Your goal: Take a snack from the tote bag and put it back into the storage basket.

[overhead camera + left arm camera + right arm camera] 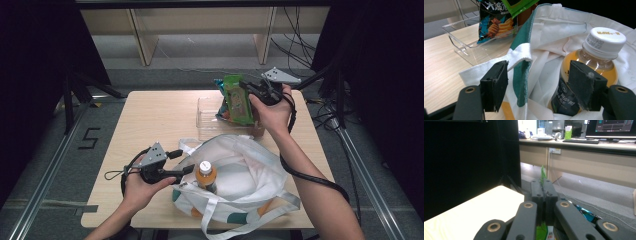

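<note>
The green snack packet (236, 98) was pinched shut at its thin top edge by the right tongs (248, 87), above the clear tray (207, 117) behind the tote bag (250, 165); a slip was judged possible. The left tongs (186, 170) stood open astride the bag's rim, gripping nothing, so a snag was possible. On the bottle (586, 72) cap, "28FZ2" was partly legible.

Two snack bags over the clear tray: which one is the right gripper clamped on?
The green bag, its top edge pinched in the right gripper. The blue chip bag stands in the clear tray, ungripped.
</note>
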`<state>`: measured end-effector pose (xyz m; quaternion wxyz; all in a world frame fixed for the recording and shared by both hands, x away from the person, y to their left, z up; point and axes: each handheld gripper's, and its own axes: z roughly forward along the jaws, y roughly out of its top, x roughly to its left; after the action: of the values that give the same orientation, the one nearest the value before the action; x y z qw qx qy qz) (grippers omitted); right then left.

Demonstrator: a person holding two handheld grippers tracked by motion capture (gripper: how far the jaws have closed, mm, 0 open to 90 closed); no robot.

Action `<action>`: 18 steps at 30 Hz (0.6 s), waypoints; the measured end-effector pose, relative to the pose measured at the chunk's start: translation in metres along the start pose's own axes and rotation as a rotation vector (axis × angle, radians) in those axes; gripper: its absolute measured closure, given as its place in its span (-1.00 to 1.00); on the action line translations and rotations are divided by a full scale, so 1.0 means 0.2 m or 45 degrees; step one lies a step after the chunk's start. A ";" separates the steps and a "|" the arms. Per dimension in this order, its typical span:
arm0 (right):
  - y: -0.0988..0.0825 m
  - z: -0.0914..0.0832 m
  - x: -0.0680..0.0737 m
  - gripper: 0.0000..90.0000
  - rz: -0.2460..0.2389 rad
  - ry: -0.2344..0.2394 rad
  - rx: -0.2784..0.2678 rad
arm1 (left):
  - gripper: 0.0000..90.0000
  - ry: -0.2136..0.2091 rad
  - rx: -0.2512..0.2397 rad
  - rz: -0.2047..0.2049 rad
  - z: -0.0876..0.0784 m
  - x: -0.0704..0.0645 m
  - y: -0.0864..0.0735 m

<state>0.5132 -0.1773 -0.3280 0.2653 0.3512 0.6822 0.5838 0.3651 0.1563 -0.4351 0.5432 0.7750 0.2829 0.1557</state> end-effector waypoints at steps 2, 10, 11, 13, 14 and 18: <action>0.00 0.01 -0.01 1.00 -0.012 0.005 0.005 | -0.30 0.001 0.000 0.000 0.00 0.00 0.00; -0.03 0.03 -0.02 1.00 -0.015 0.001 0.014 | -0.30 -0.005 -0.003 0.004 0.00 0.00 0.00; -0.03 0.04 -0.02 1.00 -0.006 -0.004 0.018 | -0.30 -0.009 -0.002 0.011 0.00 0.00 0.00; -0.03 0.04 -0.02 1.00 -0.003 -0.008 0.027 | -0.30 -0.005 0.001 0.006 0.00 0.00 0.00; -0.04 0.04 -0.03 1.00 -0.009 -0.006 0.025 | -0.30 -0.005 0.000 0.004 0.00 0.00 0.00; -0.04 0.05 -0.03 1.00 -0.014 -0.013 0.023 | -0.30 -0.007 0.000 0.007 0.00 0.00 0.00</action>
<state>0.5241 -0.1768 -0.3380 0.2689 0.3529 0.6879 0.5744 0.3654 0.1562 -0.4353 0.5437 0.7761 0.2793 0.1551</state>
